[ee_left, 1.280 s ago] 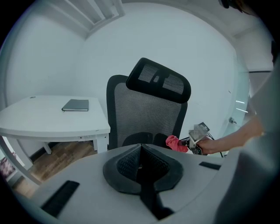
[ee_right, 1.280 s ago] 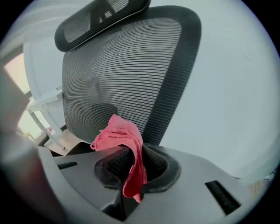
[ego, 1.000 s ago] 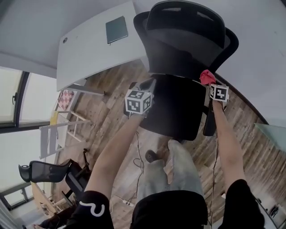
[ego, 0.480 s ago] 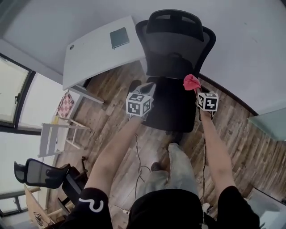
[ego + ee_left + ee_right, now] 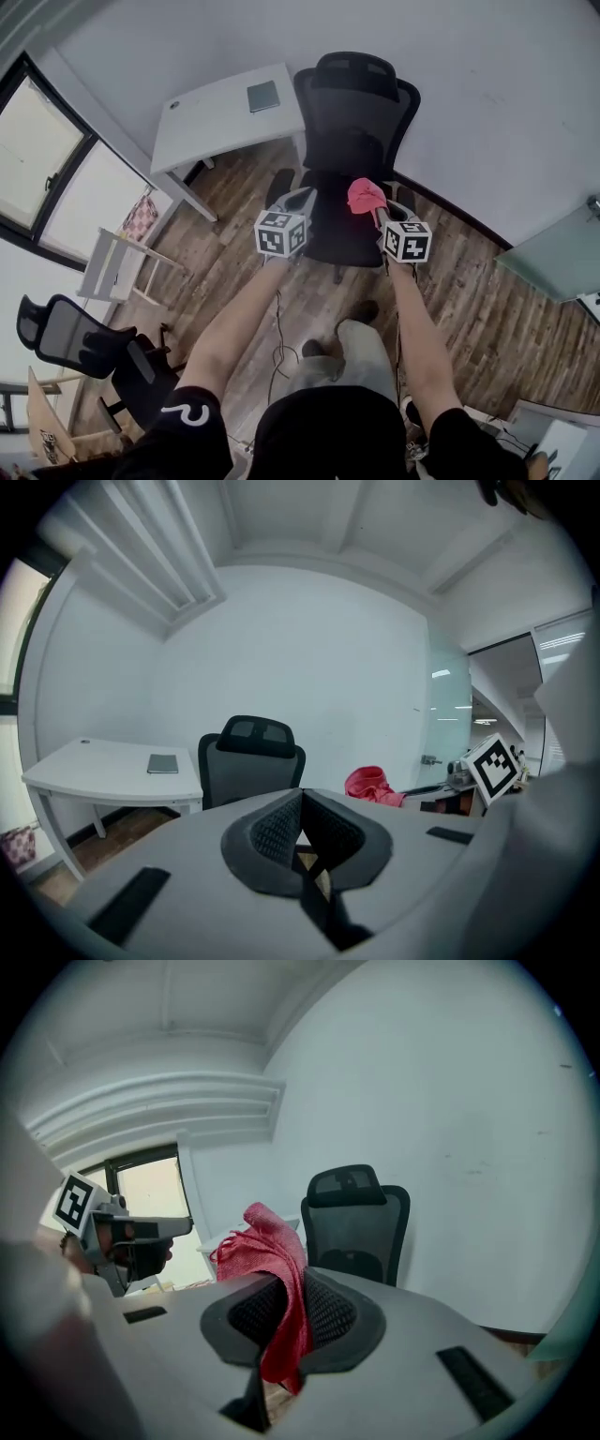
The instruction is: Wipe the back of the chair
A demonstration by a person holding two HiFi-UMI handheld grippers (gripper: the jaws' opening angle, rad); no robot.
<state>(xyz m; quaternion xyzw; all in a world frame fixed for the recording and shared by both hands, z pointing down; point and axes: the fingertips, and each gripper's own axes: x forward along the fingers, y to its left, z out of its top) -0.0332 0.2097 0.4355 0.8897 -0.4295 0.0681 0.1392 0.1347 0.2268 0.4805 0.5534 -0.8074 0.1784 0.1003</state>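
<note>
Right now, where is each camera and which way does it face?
Head view: on the head, steeply down at the chair; arms and legs show.
Left gripper view: on the left tongs, facing chair and desk; jaws shut, empty.
Right gripper view: on the right tongs, facing chair; jaws pinch red cloth.
Shared: all three show the chair.

You stepped back from the chair (image 5: 354,122), and it dropped away smaller in your head view. Your right gripper (image 5: 380,216) pulled the red cloth (image 5: 366,195) off the backrest's edge, and your left gripper (image 5: 298,199) drew back alongside it.
</note>
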